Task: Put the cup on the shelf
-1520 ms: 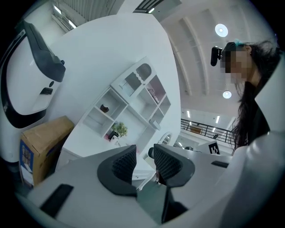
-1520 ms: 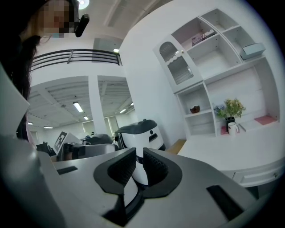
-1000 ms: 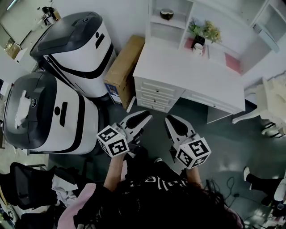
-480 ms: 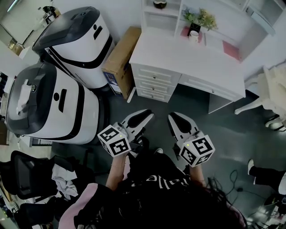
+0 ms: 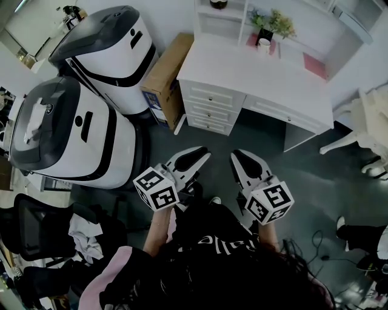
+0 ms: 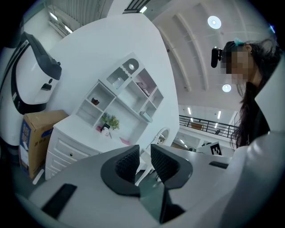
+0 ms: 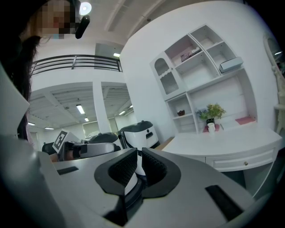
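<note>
- head view: over the last second the counter [image 5: 260, 79] has slid a little toward the top of the frame. your left gripper [image 5: 195, 156] and right gripper [image 5: 242, 160] have kept nearly the same place, low in front of you over the floor.
- the cup [image 5: 263, 46] has not moved. it stands at the back of the counter, just beside the plant [image 5: 271, 23] and well apart from both grippers.
- right gripper view: the fingers have drawn in the last bit and now sit closed up, with only a sliver between the pads and nothing in it. the cup shows far off on the counter.
- left gripper view: the fingers are closed the same way and hold nothing.
- the shelf [image 5: 212, 15] rises from the back of the counter, above and left of the cup.
- what this means, as i judge it: the task proper has not begun. you have only been settling your stance. you will need to come up to the counter and spread one pair of fingers before the cup can be taken.
</note>
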